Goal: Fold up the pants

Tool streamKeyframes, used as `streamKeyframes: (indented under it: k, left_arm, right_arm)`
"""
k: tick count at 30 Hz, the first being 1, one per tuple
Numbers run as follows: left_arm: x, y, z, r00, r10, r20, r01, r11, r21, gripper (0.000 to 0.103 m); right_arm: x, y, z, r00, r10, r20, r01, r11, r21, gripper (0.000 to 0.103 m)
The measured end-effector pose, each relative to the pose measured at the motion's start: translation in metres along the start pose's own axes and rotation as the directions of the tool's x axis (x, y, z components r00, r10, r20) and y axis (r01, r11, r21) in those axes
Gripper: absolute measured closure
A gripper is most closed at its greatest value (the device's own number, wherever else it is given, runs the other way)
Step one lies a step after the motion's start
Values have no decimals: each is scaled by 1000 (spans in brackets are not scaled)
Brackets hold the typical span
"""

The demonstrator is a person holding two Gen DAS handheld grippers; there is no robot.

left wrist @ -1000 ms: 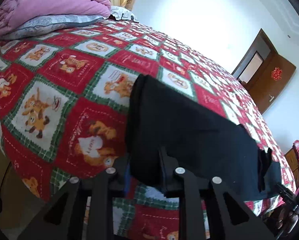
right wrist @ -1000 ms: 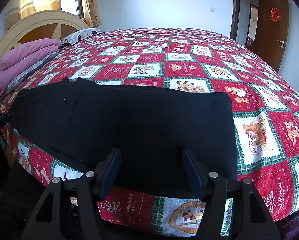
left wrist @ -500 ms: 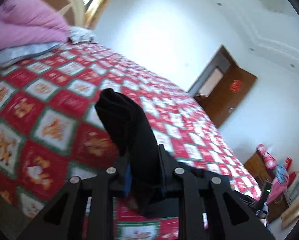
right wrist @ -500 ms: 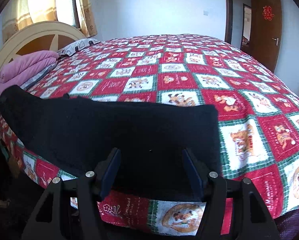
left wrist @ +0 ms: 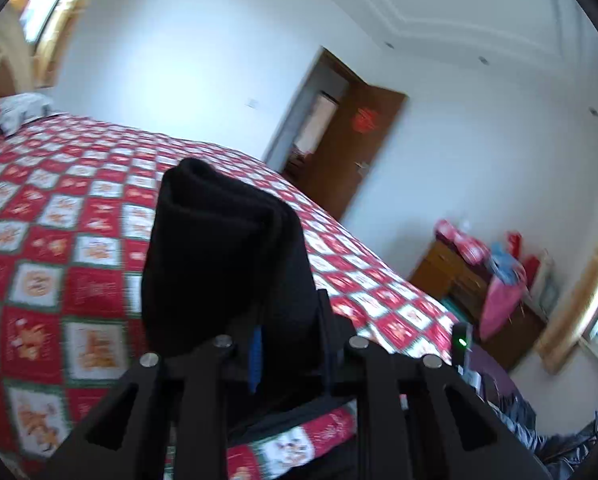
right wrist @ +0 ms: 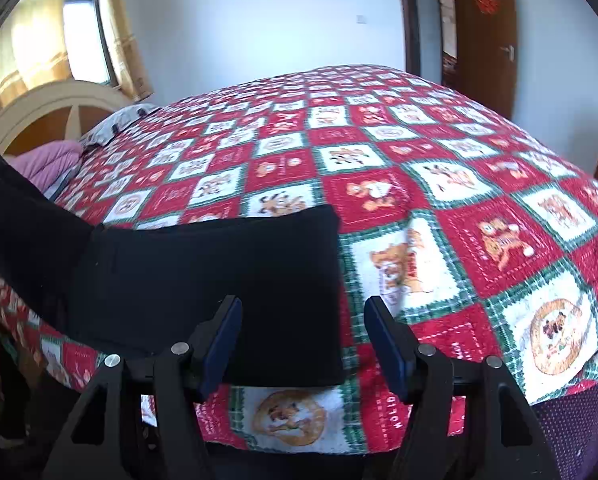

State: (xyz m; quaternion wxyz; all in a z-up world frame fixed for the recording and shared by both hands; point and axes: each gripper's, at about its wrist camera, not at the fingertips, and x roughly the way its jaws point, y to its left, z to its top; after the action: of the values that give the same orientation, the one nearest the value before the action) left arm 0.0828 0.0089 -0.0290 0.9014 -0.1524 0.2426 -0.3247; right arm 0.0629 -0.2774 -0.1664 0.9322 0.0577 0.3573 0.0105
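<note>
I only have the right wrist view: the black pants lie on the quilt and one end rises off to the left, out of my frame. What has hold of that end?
Observer: The left tool is shut on that end of the black pants; the cloth stands bunched in a thick fold above its fingers.
Operator: Is that end off the bed?
Observer: Yes, in the left wrist view it is held up above the checked quilt.
Operator: Does your view show my own tool?
Observer: Only a dark device with a green light at the bed's edge; I cannot tell whether it is yours. In your view the right tool stands open, gripping nothing.
</note>
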Motion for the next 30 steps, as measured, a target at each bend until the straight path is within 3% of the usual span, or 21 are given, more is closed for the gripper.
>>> streamKeyframes:
  k: [9, 14, 21, 23, 25, 28, 30]
  left_arm:
    - [70, -55, -11, 981, -90, -171, 109, 988, 110, 80]
    - [115, -75, -33, 950, -95, -296, 144, 978, 148, 80]
    - [178, -92, -78, 903, -30, -428, 138, 965, 224, 79]
    - [190, -89, -88, 903, 17, -428, 95, 966, 240, 76]
    - [191, -91, -97, 896, 10, -445, 104, 967, 231, 69]
    - [169, -90, -96, 915, -38, -402, 135, 967, 217, 55]
    - [143, -89, -91, 941, -44, -336, 129, 964, 234, 38]
  right_arm:
    - [4, -34, 2, 1000, -15, 6, 14, 992, 124, 38]
    - [6, -48, 3, 1000, -21, 11, 19, 984, 176, 38]
    - [12, -62, 2, 1000, -30, 10, 27, 975, 223, 38]
    - [13, -66, 1, 1000, -23, 15, 19, 971, 239, 38]
    - [12, -70, 1, 999, 0, 33, -9, 966, 260, 38]
    - [8, -74, 1, 997, 30, 67, -48, 957, 286, 38]
    - [5, -75, 2, 994, 61, 92, -85, 951, 297, 35]
